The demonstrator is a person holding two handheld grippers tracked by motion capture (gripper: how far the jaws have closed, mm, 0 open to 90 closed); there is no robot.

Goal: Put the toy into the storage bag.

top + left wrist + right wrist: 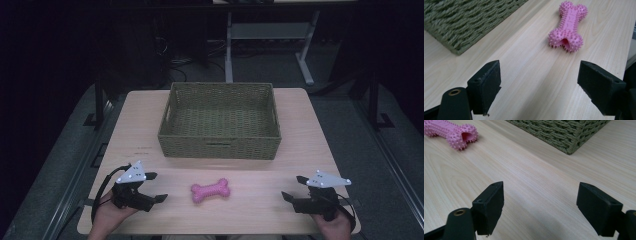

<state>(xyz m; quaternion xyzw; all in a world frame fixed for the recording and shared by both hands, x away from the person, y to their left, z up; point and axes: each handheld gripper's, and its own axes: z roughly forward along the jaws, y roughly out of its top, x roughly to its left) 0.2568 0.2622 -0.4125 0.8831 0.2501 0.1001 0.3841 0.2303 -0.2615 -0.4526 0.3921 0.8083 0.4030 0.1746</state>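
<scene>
The left hand-held gripper [156,186] and right hand-held gripper [291,187] sit low at the near edge of the bench [150,115], jaws spread wide with nothing between them — the green woven basket [220,147] stands beyond, and the pink spiky bone toy [210,190] lies flat between both, nearer the left.

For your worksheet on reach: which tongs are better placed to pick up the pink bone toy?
Probably the left tongs: they sit nearer the pink bone toy, open and pointed at it. The right tongs, also open, lie farther away.
</scene>
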